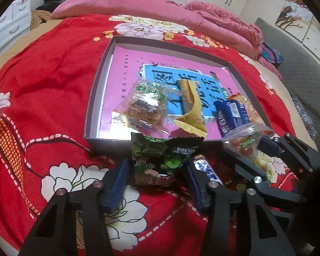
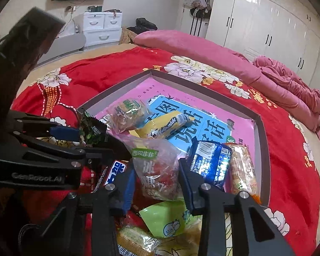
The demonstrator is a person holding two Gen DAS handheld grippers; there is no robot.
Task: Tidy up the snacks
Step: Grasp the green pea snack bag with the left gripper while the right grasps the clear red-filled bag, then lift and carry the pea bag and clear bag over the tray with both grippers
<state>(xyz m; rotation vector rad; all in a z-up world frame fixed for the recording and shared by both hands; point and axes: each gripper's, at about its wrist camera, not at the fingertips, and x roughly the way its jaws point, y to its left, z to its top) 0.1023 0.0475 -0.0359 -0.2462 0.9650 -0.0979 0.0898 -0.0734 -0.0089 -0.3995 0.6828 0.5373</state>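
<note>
A: What does the left tool have?

B: A green packet, standing upright between its two blue pads. Both pads press on the sides, so it is gripped. The packet sits just in front of the tool, at the near wall of the box, on the bed.

A: And the right tool?

B: It is clamped on a clear bag with red pieces inside. The bag fills the gap between its pads and bulges out ahead of them, over the box's near edge.

A: What lies beyond the tools?

B: Inside the box, on a pink book, ahead of the left tool: a clear cake pack and a yellow wrapper. Ahead and right of the right tool: a blue pack and, touching it, an orange one.

A: Anything outside the box?

B: Under the right tool, a lime milk pack and a yellow pack on the bed. Between the two tools lies a dark blue bar.
</note>
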